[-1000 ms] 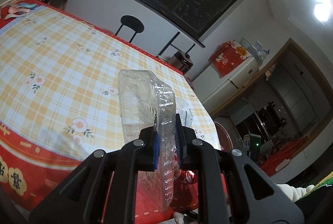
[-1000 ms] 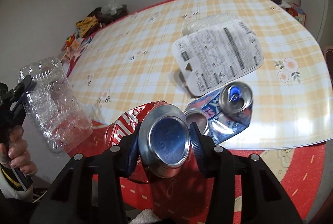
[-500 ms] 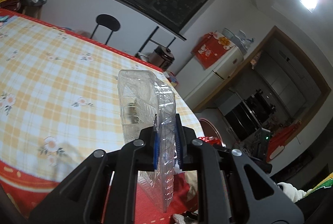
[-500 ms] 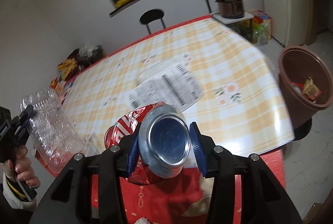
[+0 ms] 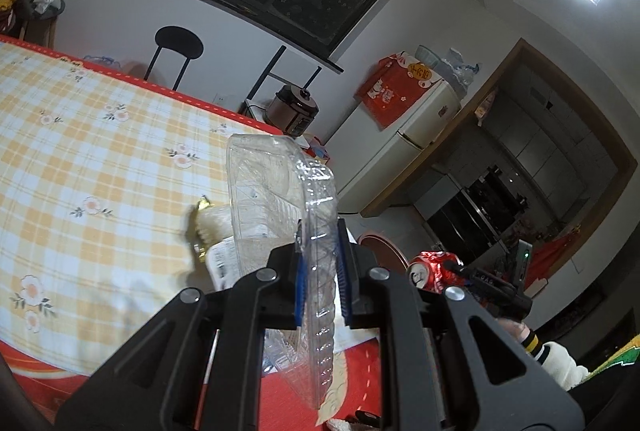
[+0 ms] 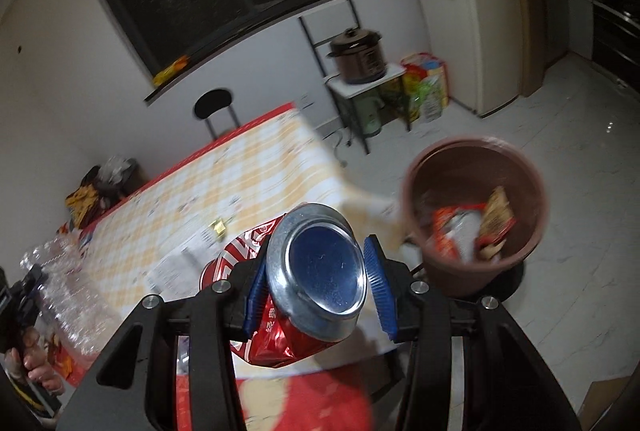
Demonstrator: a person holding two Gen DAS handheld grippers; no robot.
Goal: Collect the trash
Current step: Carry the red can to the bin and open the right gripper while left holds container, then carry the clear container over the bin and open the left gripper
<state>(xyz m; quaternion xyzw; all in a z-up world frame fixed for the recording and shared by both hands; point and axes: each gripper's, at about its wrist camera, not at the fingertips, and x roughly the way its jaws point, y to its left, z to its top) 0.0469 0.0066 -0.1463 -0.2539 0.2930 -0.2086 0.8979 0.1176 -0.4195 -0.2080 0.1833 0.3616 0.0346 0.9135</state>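
Observation:
My left gripper (image 5: 320, 271) is shut on a clear plastic clamshell box (image 5: 280, 199), held on edge above the table's near side. My right gripper (image 6: 320, 283) is shut on a crushed red soda can (image 6: 304, 283), its silver bottom facing the camera. That can (image 5: 432, 271) and the right gripper show at the right of the left wrist view. A brown trash bin (image 6: 472, 271) with wrappers inside stands on the floor just right of the can. The clamshell (image 6: 64, 283) and the left gripper, with a hand on it, appear at the far left of the right wrist view.
The table with a yellow checked cloth (image 5: 80, 159) carries a white printed package (image 5: 222, 263) and a small gold wrapper (image 5: 200, 209). A black chair (image 5: 176, 51), a rack with a rice cooker (image 6: 358, 57) and a fridge (image 6: 484, 31) stand beyond.
Both grippers have swung right along the table with their loads. The bin has come close in the right wrist view; the blue can on the table has left it.

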